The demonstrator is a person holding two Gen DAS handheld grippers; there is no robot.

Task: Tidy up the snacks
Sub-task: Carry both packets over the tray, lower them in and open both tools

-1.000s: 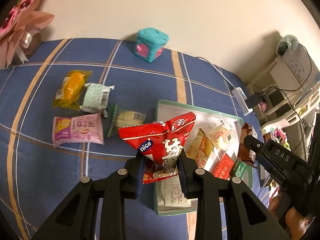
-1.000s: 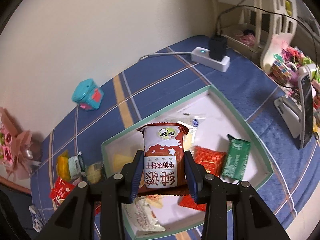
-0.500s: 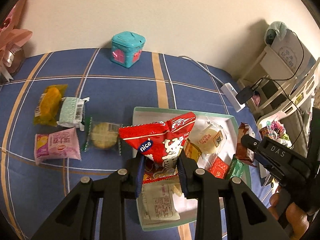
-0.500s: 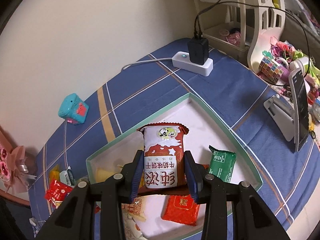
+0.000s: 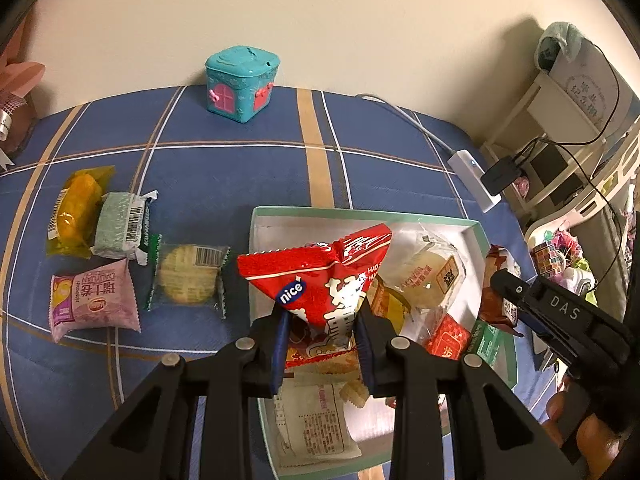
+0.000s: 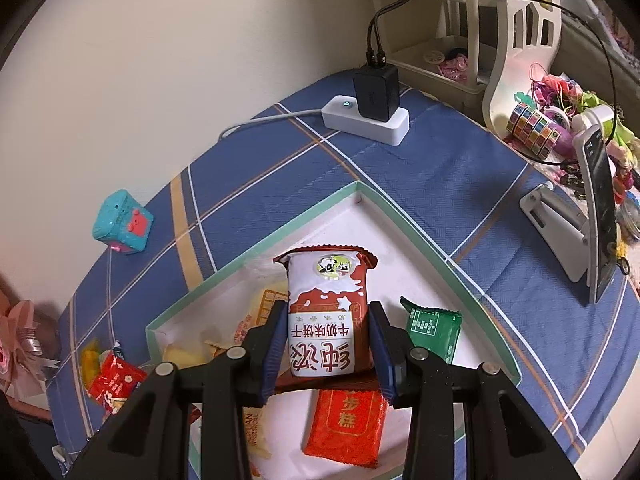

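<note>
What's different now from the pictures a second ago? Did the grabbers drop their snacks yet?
Not yet. Both grippers have moved in over the green-edged tray and come lower, so it looks bigger in both views. The left gripper still clamps the red snack bag, and the right gripper still clamps the brown-and-white biscuit pack. The snacks on the cloth and in the tray stayed put.

Surface: bench (image 5: 224, 176) under a blue plaid cloth.
Centre right: green-rimmed white tray (image 5: 360, 213).
Left of frame: yellow packet (image 5: 74, 210), pale green packet (image 5: 122, 224), pink packet (image 5: 92, 300), round biscuit packet (image 5: 188, 276).
Top: teal house-shaped box (image 5: 240, 78).
Upper right: white power strip (image 5: 474, 180).
</note>
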